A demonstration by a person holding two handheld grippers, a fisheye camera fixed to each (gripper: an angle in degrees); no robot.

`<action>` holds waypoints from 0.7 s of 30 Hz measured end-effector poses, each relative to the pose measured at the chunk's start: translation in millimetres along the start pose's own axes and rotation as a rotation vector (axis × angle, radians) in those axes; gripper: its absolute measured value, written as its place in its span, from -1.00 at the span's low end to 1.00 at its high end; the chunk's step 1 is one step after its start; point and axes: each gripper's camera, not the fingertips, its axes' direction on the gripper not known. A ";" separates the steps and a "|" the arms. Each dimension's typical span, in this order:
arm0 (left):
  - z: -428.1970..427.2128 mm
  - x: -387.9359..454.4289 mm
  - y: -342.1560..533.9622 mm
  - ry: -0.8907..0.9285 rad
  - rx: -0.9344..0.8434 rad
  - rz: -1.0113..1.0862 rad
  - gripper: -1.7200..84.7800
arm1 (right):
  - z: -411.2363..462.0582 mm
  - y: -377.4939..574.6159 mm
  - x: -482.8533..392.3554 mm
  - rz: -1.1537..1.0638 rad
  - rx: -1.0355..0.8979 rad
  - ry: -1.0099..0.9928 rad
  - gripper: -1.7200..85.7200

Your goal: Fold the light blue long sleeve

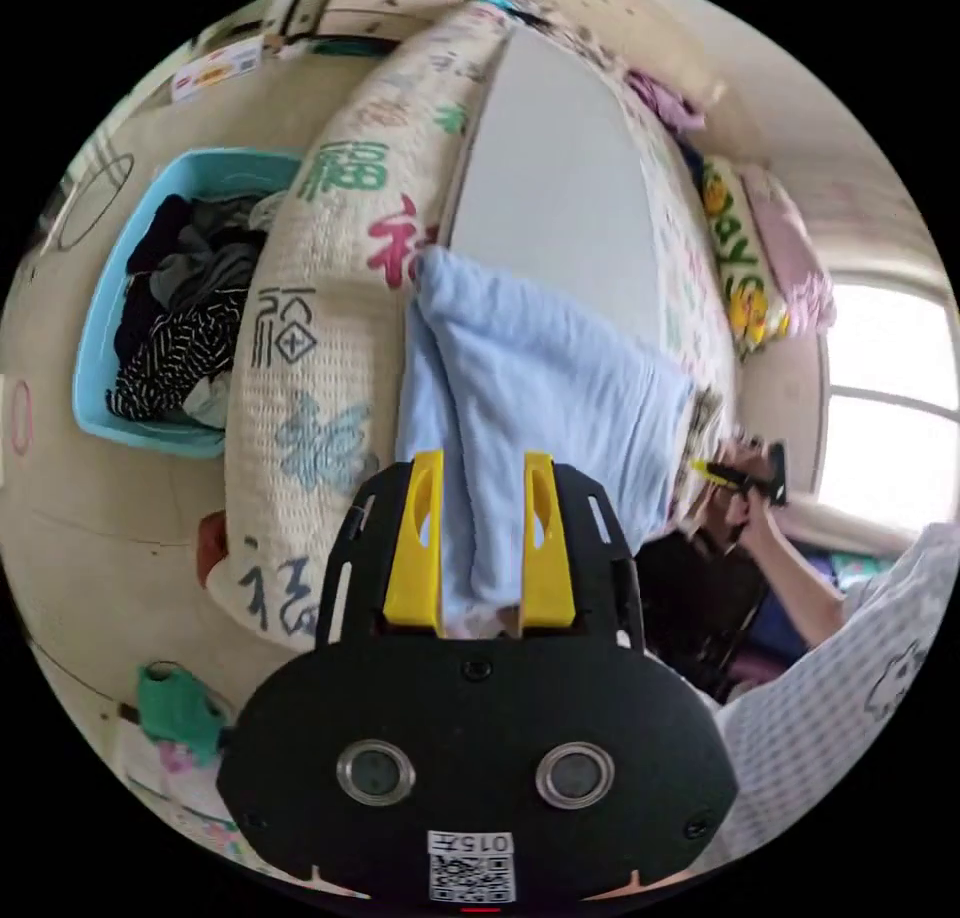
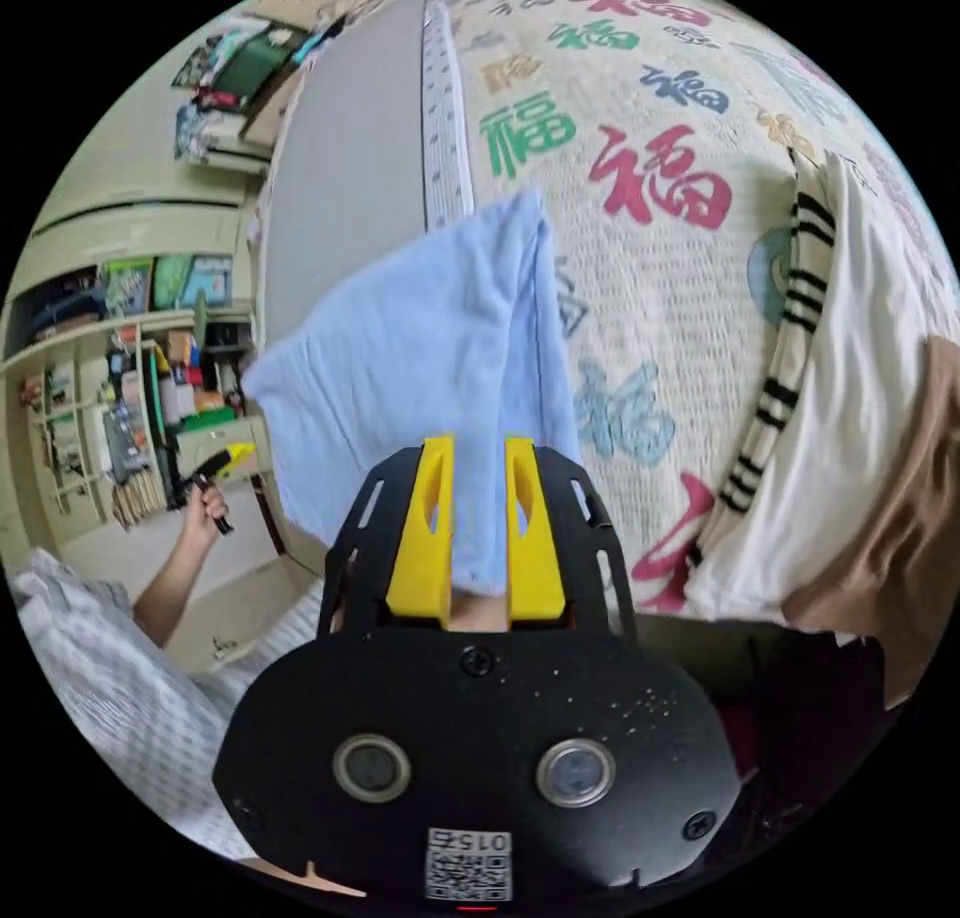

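Note:
The light blue long sleeve [image 1: 540, 368] hangs stretched over the bed, folded lengthwise. In the left gripper view its cloth runs down between the yellow jaws of my left gripper [image 1: 483, 468], which is shut on one end. My right gripper [image 1: 740, 475], in a person's hand, shows at the garment's far end. In the right gripper view the light blue long sleeve [image 2: 420, 358] passes between the jaws of my right gripper [image 2: 478, 448], shut on it. Off to the left, the left gripper [image 2: 215, 466] is held in a hand.
The bed cover [image 2: 650, 178] with large printed characters lies under the garment, with a grey sheet [image 1: 550, 178] beside it. A blue basket [image 1: 95, 358] of dark clothes stands on the floor. A striped garment [image 2: 790, 358] and white cloth lie on the bed. Shelves [image 2: 120, 388] line the wall.

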 end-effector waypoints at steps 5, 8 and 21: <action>10.2 -54.2 -48.1 0.181 0.148 -0.191 -0.65 | -36.2 -78.2 16.2 0.083 0.130 -0.215 -0.59; 19.9 -65.4 -63.3 0.188 0.117 -0.217 -0.74 | -47.0 -96.4 11.2 0.108 0.119 -0.225 -0.75; -16.2 -59.5 -90.7 0.216 0.212 -0.179 -0.96 | -131.9 -118.4 -25.0 0.135 0.113 -0.032 -0.94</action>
